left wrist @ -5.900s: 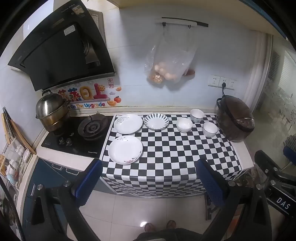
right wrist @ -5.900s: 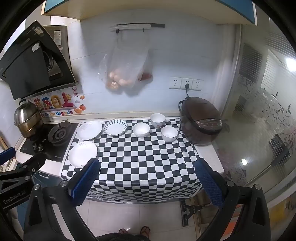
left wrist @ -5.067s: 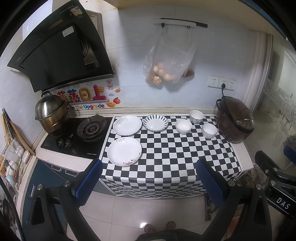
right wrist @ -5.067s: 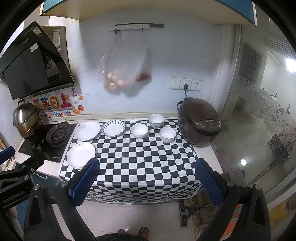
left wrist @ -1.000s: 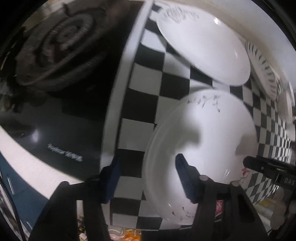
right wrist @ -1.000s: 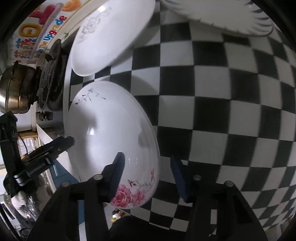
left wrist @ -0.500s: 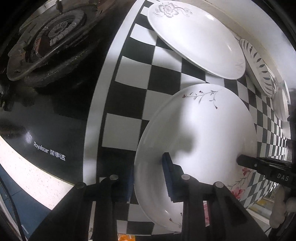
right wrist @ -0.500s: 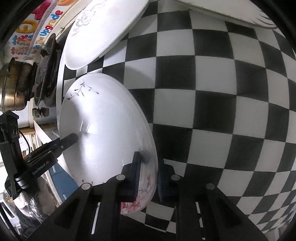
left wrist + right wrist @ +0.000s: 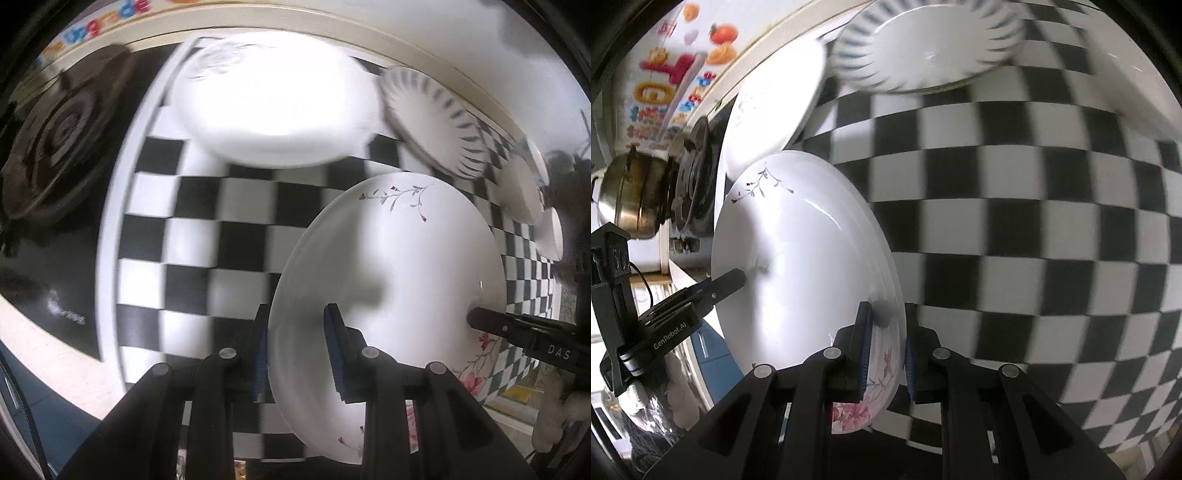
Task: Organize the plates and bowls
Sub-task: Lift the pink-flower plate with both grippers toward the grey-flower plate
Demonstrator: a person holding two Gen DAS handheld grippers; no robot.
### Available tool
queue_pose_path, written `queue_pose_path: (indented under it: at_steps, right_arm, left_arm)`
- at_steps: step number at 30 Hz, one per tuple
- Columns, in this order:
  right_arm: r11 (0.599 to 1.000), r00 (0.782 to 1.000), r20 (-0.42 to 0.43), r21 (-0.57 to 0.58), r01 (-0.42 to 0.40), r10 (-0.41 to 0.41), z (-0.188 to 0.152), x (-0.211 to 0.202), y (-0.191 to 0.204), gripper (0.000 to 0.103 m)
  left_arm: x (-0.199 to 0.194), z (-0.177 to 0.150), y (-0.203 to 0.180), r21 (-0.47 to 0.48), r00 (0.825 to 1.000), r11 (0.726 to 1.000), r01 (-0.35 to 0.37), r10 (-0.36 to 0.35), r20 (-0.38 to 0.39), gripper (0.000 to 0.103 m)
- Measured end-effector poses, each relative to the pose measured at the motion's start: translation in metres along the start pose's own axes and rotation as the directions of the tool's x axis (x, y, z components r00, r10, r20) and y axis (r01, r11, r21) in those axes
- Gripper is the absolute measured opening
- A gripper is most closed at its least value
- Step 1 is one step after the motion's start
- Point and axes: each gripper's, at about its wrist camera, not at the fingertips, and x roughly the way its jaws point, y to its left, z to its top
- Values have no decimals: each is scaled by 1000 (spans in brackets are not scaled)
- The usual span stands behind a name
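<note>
A white plate with a pink flower print (image 9: 399,266) (image 9: 798,266) is held off the checkered cloth by both grippers. My left gripper (image 9: 295,350) is shut on its left rim. My right gripper (image 9: 886,347) is shut on its right rim and shows in the left wrist view (image 9: 517,328). The left gripper also shows in the right wrist view (image 9: 701,291). A second white plate (image 9: 273,110) (image 9: 772,107) lies behind on the cloth. A striped plate (image 9: 432,122) (image 9: 931,48) lies to its right. White bowls (image 9: 521,188) stand further right.
The black-and-white checkered cloth (image 9: 229,236) (image 9: 1034,206) covers the counter. A gas hob with a burner (image 9: 48,147) is to the left. A steel pot (image 9: 631,195) stands on the hob. The tiled wall with a sticker (image 9: 672,85) is behind.
Both grippers have lifted the flower plate off the cloth and carried it toward the back, nearer the other white plate. Both grips stayed shut on its rim.
</note>
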Motion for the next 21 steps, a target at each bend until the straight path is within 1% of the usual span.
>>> queue_pose_path:
  at_steps: [5, 7, 13, 16, 21]
  right_arm:
    - [999, 1000, 21, 45, 5, -6, -6, -13, -26, 17]
    - [999, 1000, 28, 52, 10, -11, -6, -16, -37, 17]
    - [998, 1000, 26, 57, 3, -4, 0, -18, -59, 17]
    - [998, 1000, 19, 60, -3, 2, 0, -16, -73, 17]
    - [999, 1000, -8, 50, 0, 1, 4, -4, -78, 17]
  left_arm:
    - [15, 11, -39, 46, 1000, 999, -4, 4, -8, 26]
    - [17, 11, -48, 48, 1000, 999, -3, 3, -14, 26]
    - [27, 12, -65, 53, 1000, 999, -13, 14, -23, 26]
    - [38, 12, -78, 55, 999, 998, -26, 28, -38, 26]
    - [51, 11, -84, 38, 997, 998, -49, 51, -51, 26]
